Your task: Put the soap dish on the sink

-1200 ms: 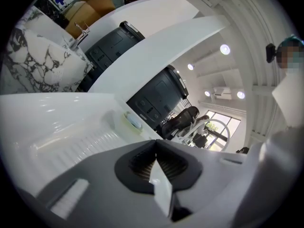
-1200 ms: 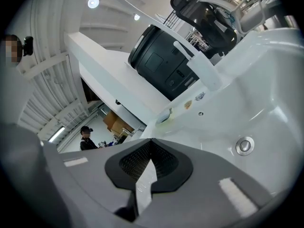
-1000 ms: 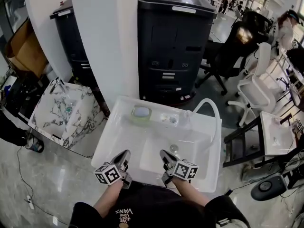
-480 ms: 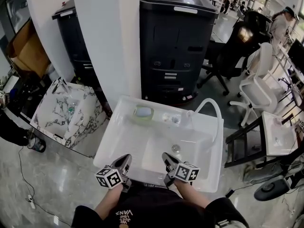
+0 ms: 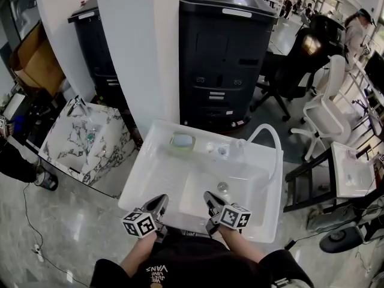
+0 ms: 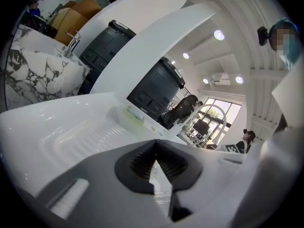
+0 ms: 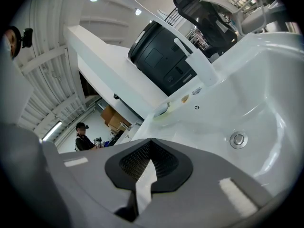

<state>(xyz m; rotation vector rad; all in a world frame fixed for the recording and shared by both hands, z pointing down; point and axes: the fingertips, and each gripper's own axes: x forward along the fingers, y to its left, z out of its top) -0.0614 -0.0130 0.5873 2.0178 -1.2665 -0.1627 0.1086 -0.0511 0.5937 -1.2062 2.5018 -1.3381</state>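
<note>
A pale green soap dish [image 5: 181, 141] rests on the back ledge of the white sink [image 5: 144, 179], left of the tap holes. It also shows far off in the left gripper view as the soap dish [image 6: 134, 114] and in the right gripper view as the soap dish [image 7: 164, 110]. My left gripper [image 5: 161, 201] hovers over the sink's near edge, shut with nothing between its jaws. My right gripper [image 5: 208, 197] sits beside it over the basin, also shut and empty. Both point toward the back ledge, well short of the dish.
The basin drain [image 7: 238, 139] lies ahead of the right gripper. A white curved hose [image 5: 267, 140] arcs over the sink's right side. Behind stand a black printer [image 5: 222, 53] and a white column [image 5: 135, 47]. A marble sink [image 5: 84, 140] sits left, chairs [image 5: 324, 107] right.
Both grippers stay shut at the sink's near edge and have hardly moved. Only the head view has shifted slightly.
</note>
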